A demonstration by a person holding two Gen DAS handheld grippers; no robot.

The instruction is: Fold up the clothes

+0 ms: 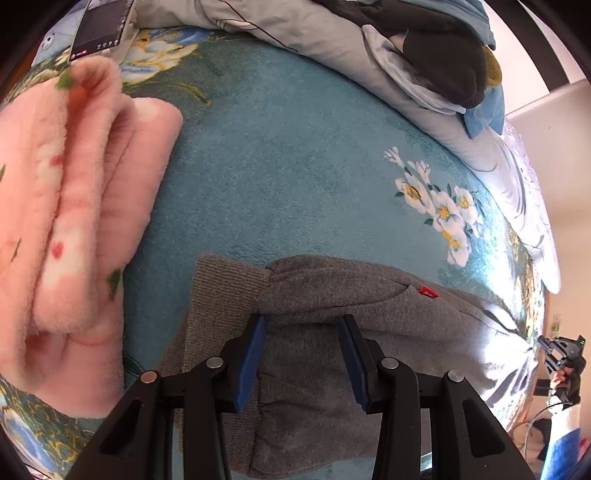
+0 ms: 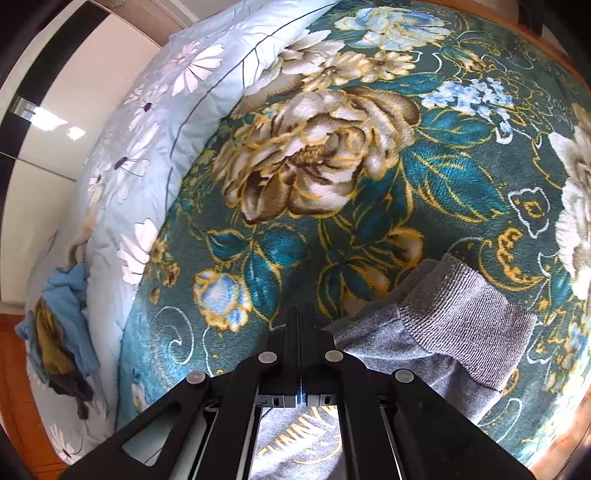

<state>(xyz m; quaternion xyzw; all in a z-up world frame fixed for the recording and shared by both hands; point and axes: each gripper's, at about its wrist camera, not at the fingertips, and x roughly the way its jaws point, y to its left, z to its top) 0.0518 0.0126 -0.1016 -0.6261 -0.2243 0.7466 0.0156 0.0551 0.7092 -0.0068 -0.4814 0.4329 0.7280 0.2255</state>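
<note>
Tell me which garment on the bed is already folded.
The pink fleece garment, stacked in layers at the left; the grey sweatshirt under the fingers lies unfolded.

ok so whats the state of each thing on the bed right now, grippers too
grey sweatshirt: lying crumpled, not folded flat
left gripper: open, fingers astride a bunched part of the sweatshirt
right gripper: shut, nothing seen between its fingers
pink fleece: folded, layers stacked
phone: screen on

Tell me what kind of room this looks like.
Most likely a bedroom: clothes are being folded on a bed covered by a teal floral blanket, with a daisy-print quilt bunched along its edge and a grey sweatshirt laid out.
</note>
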